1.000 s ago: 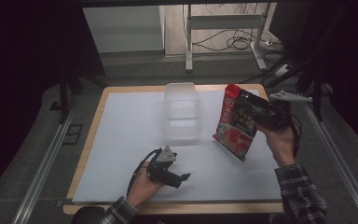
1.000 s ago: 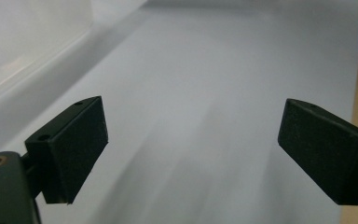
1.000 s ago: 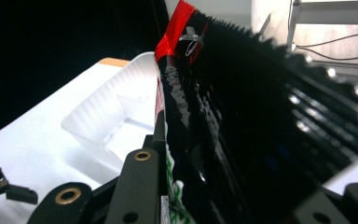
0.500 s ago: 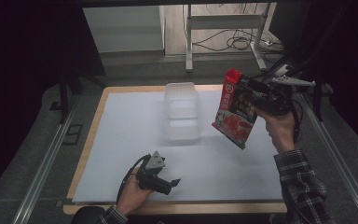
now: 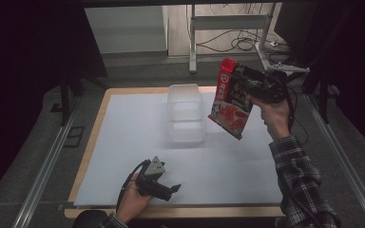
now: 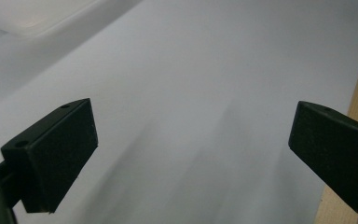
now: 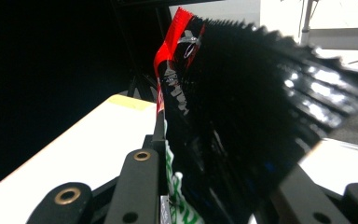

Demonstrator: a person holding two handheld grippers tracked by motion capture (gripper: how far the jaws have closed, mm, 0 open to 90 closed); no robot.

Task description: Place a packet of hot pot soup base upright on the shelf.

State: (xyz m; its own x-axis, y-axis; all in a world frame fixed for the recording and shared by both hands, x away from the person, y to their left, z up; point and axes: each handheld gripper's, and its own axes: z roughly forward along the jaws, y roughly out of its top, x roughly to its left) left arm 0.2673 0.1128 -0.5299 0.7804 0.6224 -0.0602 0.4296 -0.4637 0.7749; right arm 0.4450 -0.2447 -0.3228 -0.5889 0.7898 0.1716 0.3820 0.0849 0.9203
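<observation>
A red and black snack packet [image 5: 232, 97] hangs tilted in the air above the table's right side, beside a clear plastic container [image 5: 185, 111]. My right gripper [image 5: 247, 88] is shut on the packet's upper part. In the right gripper view the crinkled packet [image 7: 242, 107] sits pinched between the jaws of the right gripper [image 7: 219, 191]. My left gripper [image 5: 172, 191] rests low near the table's front edge and points right. Its jaws have just been opening. In the left gripper view the left gripper [image 6: 191, 140] stands open with nothing between its fingers.
A white mat [image 5: 133, 137] covers the wooden tabletop. The clear container's corner [image 6: 28, 14] shows far off in the left gripper view. Behind the table are a metal frame [image 5: 228, 23] and cables on the floor. Rails run along both sides.
The right hand has lifted the packet higher and tilted it. The left hand has drawn back a little toward the front edge.
</observation>
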